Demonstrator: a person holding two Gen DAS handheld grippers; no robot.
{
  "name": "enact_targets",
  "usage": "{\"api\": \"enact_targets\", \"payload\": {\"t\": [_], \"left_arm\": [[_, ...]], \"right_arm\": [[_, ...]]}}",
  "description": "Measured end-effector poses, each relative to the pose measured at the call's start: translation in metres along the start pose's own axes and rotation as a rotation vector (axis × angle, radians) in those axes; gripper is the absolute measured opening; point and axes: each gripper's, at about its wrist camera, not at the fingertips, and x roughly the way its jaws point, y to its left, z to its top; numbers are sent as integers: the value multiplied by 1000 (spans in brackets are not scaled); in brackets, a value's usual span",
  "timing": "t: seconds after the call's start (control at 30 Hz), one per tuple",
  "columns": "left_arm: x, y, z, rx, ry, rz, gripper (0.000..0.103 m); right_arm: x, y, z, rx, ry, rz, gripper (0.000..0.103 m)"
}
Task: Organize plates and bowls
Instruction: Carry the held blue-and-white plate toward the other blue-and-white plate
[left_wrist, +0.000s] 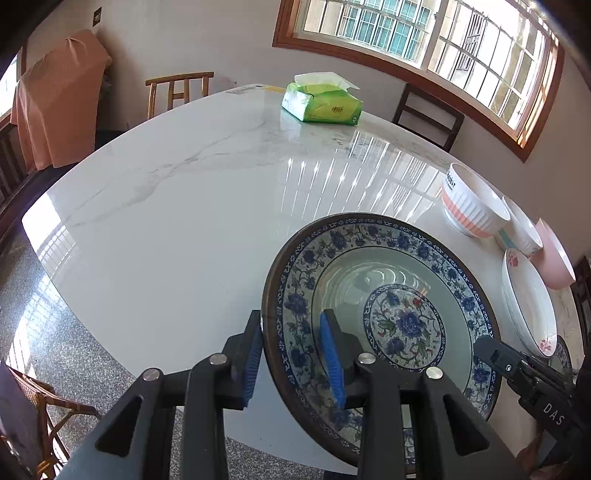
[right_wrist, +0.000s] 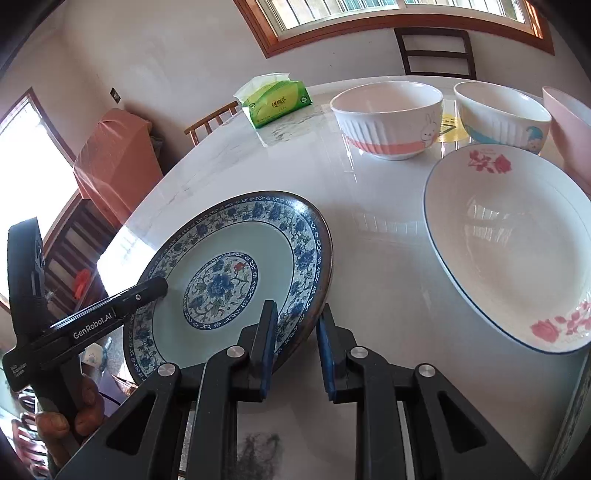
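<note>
**Blue plate pinched at two edges, tilted over the worktop**

In the left wrist view the left tongs (left_wrist: 291, 354) sit at lower centre, closed down on the near-left rim of the blue-patterned plate (left_wrist: 402, 321), one blue pad under the rim and one on the decorated band; the plate fills the lower right of that frame, tilted, with its near part past the worktop (left_wrist: 166, 229) edge; at the far right the other tongs' finger reaches its opposite rim.

In the right wrist view the right tongs (right_wrist: 295, 350) at lower centre are nearly closed on the plate's right rim; the plate (right_wrist: 229, 280) lies in the lower left, slanted, apparently clear of the worktop.

Risks, as I judge them: glazed ceramic gives the pads little to bite, so a narrow rim hold may slide; if the two hands drift apart or twist unevenly, one edge could slip out and the plate would swing or drop onto the hard worktop or the floor; moving rightwards, it could strike the rose plate (right_wrist: 513, 251) in the right half of the frame, or the rabbit bowl (right_wrist: 388, 118) and the bowl beside it (right_wrist: 502, 110) at upper right; setting it down at a tilt could chip the rims.
</note>
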Motion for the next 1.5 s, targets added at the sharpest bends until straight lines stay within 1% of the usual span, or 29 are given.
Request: {"api": "enact_targets", "payload": {"t": [0.1, 0.13, 0.2, 0.23, 0.27, 0.3, 0.33, 0.37, 0.43, 0.5, 0.57, 0.63, 0.7, 0.77, 0.9, 0.97, 1.03, 1.17, 1.27, 1.33, 1.4, 1.43, 1.5], "left_arm": [[6, 10, 0, -24, -3, 20, 31], [5, 13, 0, -31, -21, 20, 31], [3, 16, -2, -31, -44, 47, 32], [0, 17, -3, -34, -56, 70, 35], [-2, 18, -4, -37, -65, 102, 43], [-4, 18, -4, -37, -76, 130, 47], [-8, 19, -6, -37, -90, 151, 52], [-13, 20, -8, -37, -106, 169, 52], [-26, 20, -13, -33, -135, 180, 52], [-40, 17, -20, -28, -161, 166, 52], [-56, 5, -28, -4, -185, 139, 52], [-70, -16, -37, 45, -201, 103, 53], [-78, -42, -46, 96, -184, 23, 54], [-81, -71, -56, 153, -139, -71, 55], [-71, -136, -70, 234, 8, -288, 55], [-69, -166, -81, 270, 62, -354, 55], [-65, -194, -88, 300, 107, -405, 55], [-55, -237, -97, 345, 169, -447, 55], [-42, -257, -100, 346, 237, -472, 55], [-33, -267, -101, 347, 274, -466, 55], [-29, -274, -102, 333, 295, -482, 55], [-27, -277, -103, 335, 300, -479, 55], [-23, -285, -103, 352, 305, -452, 55]], "right_arm": [[11, 7, 2, -8, 23, 5, 21], [12, 9, 2, -8, 19, 12, 21], [15, 10, 3, -8, 30, 27, 22], [14, 9, 3, 0, 25, 26, 22], [13, 9, 3, 6, 19, 24, 27], [11, 8, 2, 8, 16, 24, 31], [8, 7, 1, 8, 9, 25, 42], [2, 5, 0, 7, -9, 26, 52], [-17, -2, -6, 9, -56, 21, 54], [-42, -13, -15, 28, -96, 49, 54], [-74, -27, -29, 43, -145, 64, 54], [-109, -43, -45, 48, -201, 29, 57], [-143, -65, -63, 76, -249, -16, 60], [-175, -90, -81, 122, -280, -65, 62], [-230, -142, -109, 208, -339, -205, 63], [-246, -164, -117, 235, -342, -276, 63], [-254, -185, -120, 257, -334, -303, 63], [-253, -213, -122, 281, -312, -301, 63], [-246, -227, -123, 290, -289, -288, 63], [-241, -239, -124, 294, -265, -274, 63], [-237, -247, -124, 297, -253, -257, 62], [-235, -250, -123, 298, -249, -244, 60], [-231, -256, -120, 298, -237, -228, 59]]}}
